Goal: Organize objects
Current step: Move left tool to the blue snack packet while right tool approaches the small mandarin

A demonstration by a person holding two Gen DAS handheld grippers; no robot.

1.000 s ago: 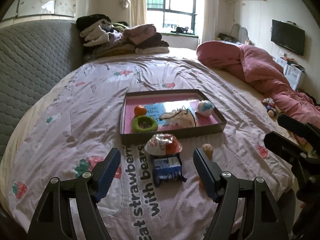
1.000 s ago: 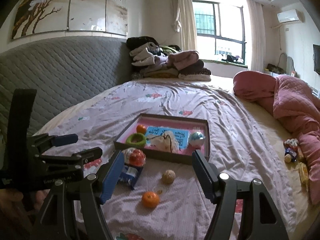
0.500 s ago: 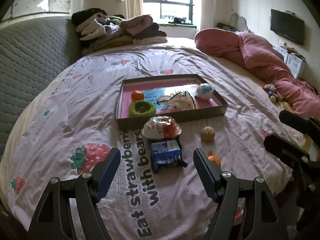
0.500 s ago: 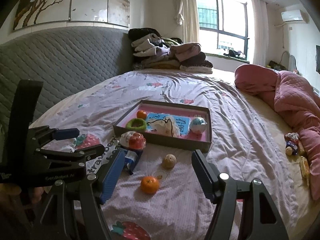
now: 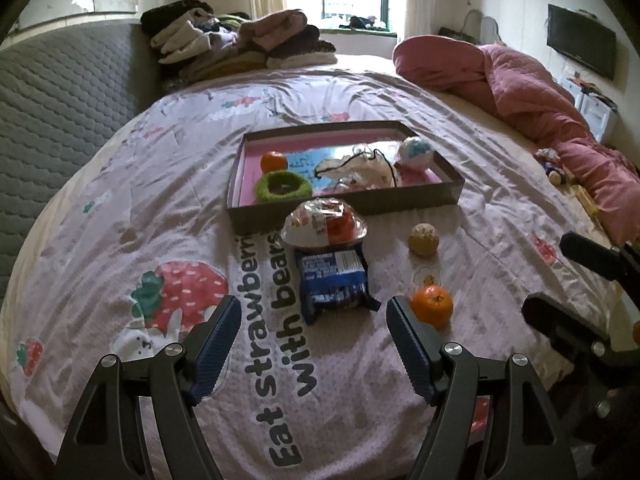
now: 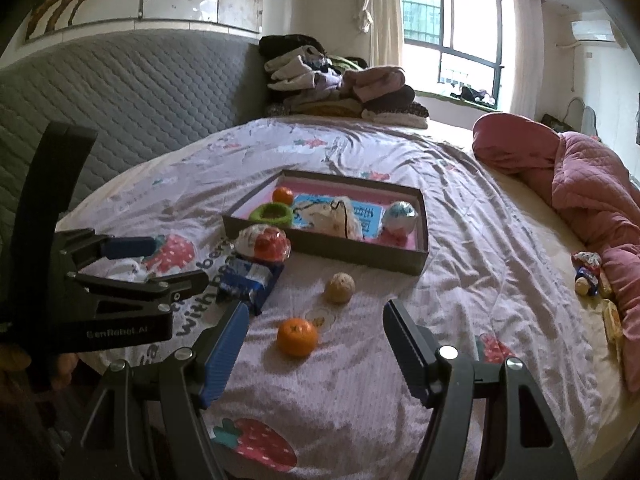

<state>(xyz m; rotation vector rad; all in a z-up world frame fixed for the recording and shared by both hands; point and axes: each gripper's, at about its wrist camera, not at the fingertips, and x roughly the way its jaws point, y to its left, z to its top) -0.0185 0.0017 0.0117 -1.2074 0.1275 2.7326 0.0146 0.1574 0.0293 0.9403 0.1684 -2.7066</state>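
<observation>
A shallow brown box with a pink floor (image 5: pixel 450 189) (image 6: pixel 360 258) lies on the bedspread, holding a small orange, a green ring, a white pouch and a pastel ball. In front of it lie a foil-wrapped dome (image 5: pixel 325 225) (image 6: pixel 263 243), a blue snack packet (image 5: pixel 333 277) (image 6: pixel 248 280), a tan ball (image 5: pixel 423 233) (image 6: pixel 339 287) and an orange (image 5: pixel 432 305) (image 6: pixel 297 336). My left gripper (image 5: pixel 314 326) hangs open just short of the blue packet. My right gripper (image 6: pixel 316 326) stands open with the orange in line between its fingers, untouched.
Folded clothes (image 5: pixel 240 46) are piled at the bed's far end beside a grey quilted headboard (image 6: pixel 120 92). A pink duvet (image 5: pixel 560 120) is bunched along the right side, with small toys (image 6: pixel 588 272) next to it. A hand (image 6: pixel 60 368) holds the left gripper.
Both grippers sank toward the bed and tipped downward. The loose things now sit higher in both views, and the orange has come into the left wrist view.
</observation>
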